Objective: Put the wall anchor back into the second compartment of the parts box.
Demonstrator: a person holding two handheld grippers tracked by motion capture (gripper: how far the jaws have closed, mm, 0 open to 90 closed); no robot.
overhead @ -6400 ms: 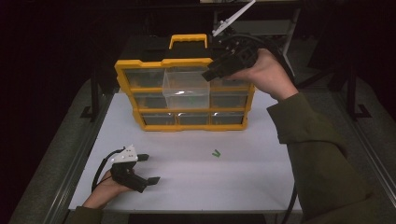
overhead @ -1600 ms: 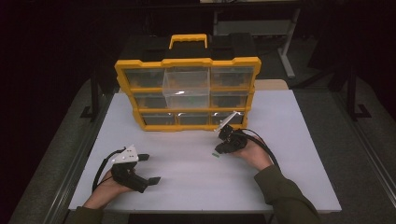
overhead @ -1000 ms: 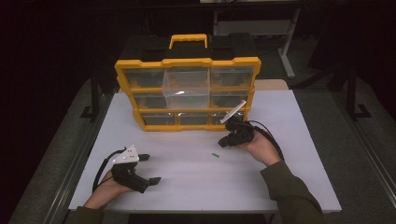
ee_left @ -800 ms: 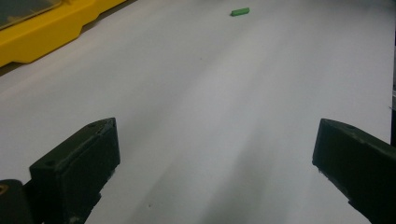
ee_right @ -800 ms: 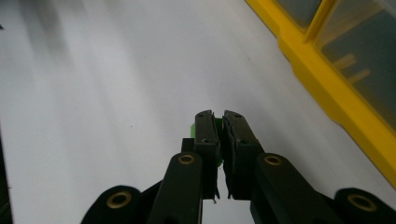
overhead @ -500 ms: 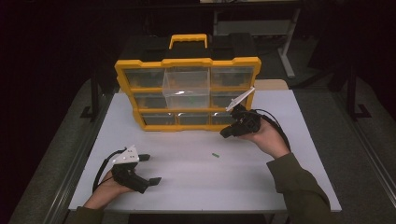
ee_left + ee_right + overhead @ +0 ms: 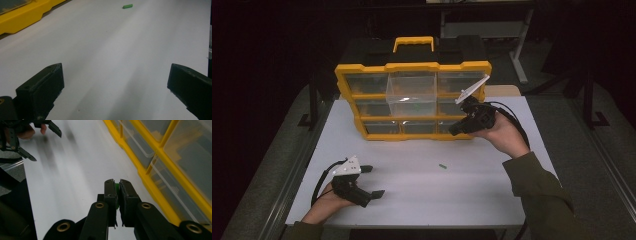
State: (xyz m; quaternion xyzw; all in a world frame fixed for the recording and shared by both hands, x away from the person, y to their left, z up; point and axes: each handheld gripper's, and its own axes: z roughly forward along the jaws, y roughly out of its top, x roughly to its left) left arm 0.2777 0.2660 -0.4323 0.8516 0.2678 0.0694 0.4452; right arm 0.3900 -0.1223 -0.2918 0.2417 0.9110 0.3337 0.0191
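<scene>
Probably carrying a small green piece (image 7: 116, 187) to the pulled-out clear drawer (image 7: 411, 94) of the yellow organizer (image 7: 412, 67): keep pinch firm, lift over the drawer rim before releasing.

Right gripper (image 7: 454, 132) raised beside the lower drawers, jaws clamped on the piece.

Left gripper (image 7: 374, 181) low over the table (image 7: 422, 195), jaws wide apart, nothing between.

Second green piece (image 7: 442, 166) loose mid-table.

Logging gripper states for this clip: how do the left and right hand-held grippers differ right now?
The left hand-held gripper has its jaws spread wide and holds nothing; the right hand-held gripper is shut on a small green piece. The left one rests low on the white table near the front edge; the right one is raised beside the yellow drawer organiser. Both have black jaws and a trailing cable.
</scene>
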